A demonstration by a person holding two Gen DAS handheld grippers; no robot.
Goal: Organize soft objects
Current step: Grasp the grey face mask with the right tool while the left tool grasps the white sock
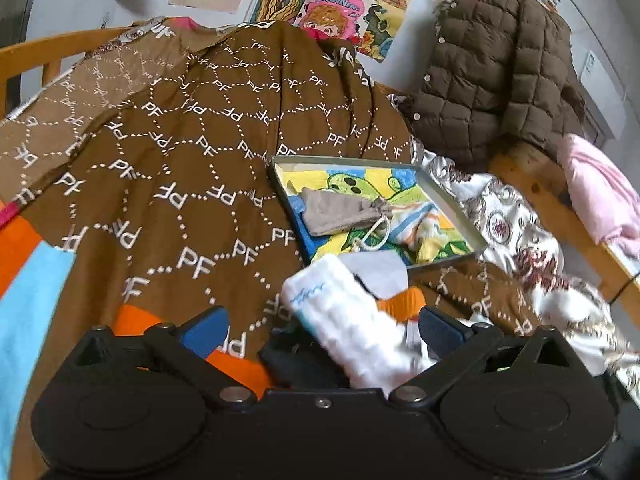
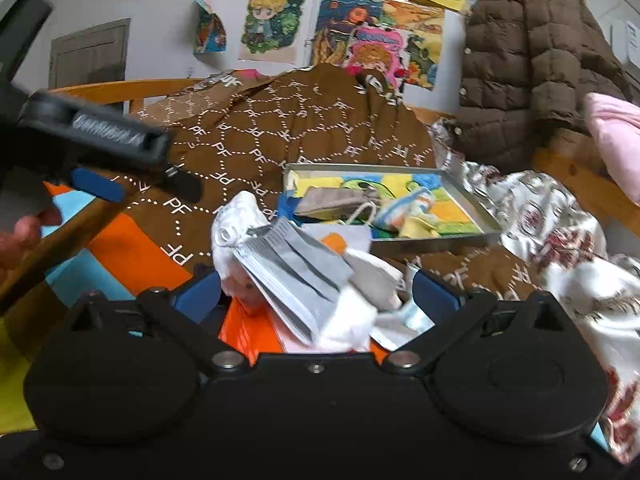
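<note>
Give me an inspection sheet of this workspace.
Surface: brown PF-print blanket over a wooden-framed bed.
Job's things: shallow tray holding a grey drawstring pouch and colourful cloth; white sock and grey pieces in front of it.
Clutter: brown quilted jacket, pink cloth, floral satin sheet.
Grippers: left gripper open; right gripper open over the pile.
Cables: nothing seen.
Surroundings: cartoon posters on the wall.

L claw [image 1: 320,330] spread wide. R claw [image 2: 316,292] spread wide too. L claw at R view's 10 o'clock, hand [image 2: 18,236] beneath.
</note>
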